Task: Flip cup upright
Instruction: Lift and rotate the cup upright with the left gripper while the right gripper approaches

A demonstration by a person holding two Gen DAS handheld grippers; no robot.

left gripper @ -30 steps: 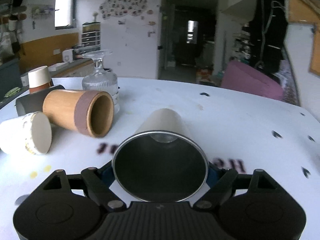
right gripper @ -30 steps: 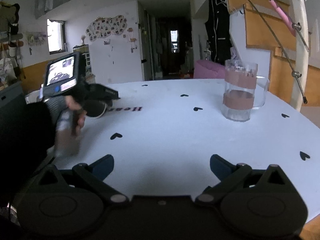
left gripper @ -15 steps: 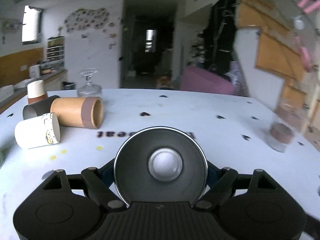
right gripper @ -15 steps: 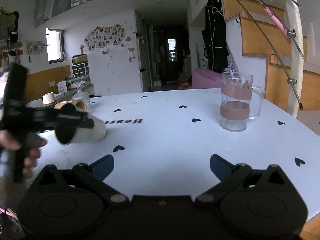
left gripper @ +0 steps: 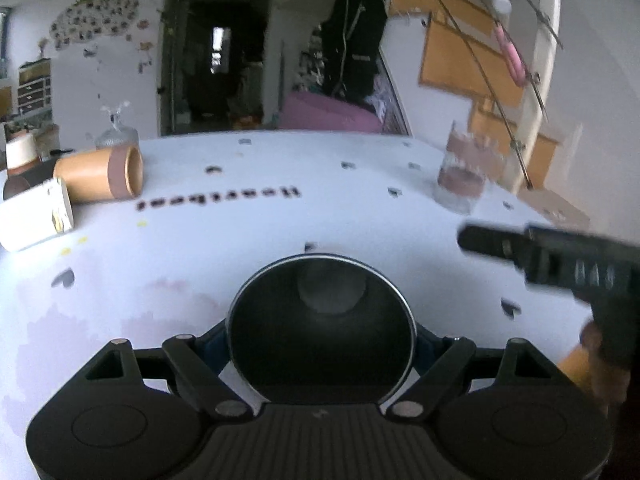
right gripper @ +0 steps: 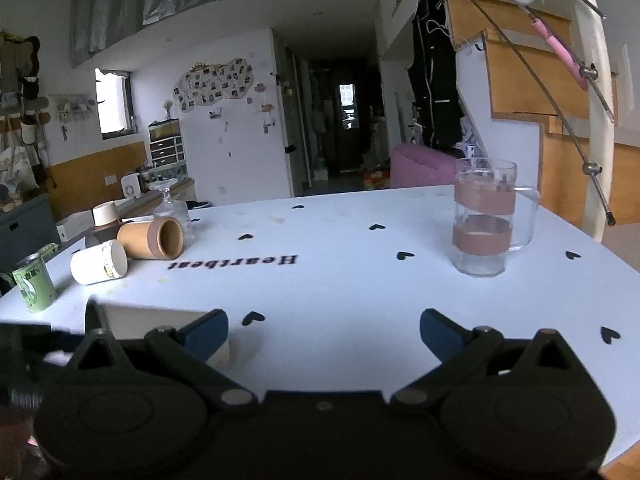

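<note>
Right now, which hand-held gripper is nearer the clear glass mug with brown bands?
Right. The right hand-held gripper faces the glass mug across bare table; the left hand-held gripper, clamping the metal-lined cup, sits farther left.

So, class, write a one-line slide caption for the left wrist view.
Left claw grips a steel-lined cup, mouth toward the camera, above the white table; other cups lie tipped at left.

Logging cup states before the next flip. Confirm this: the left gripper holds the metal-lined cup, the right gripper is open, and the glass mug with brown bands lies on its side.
One error: the glass mug stands upright on the table, as the right wrist view shows. The rest holds: the left gripper holds the metal-lined cup, and the right gripper is open.
</note>
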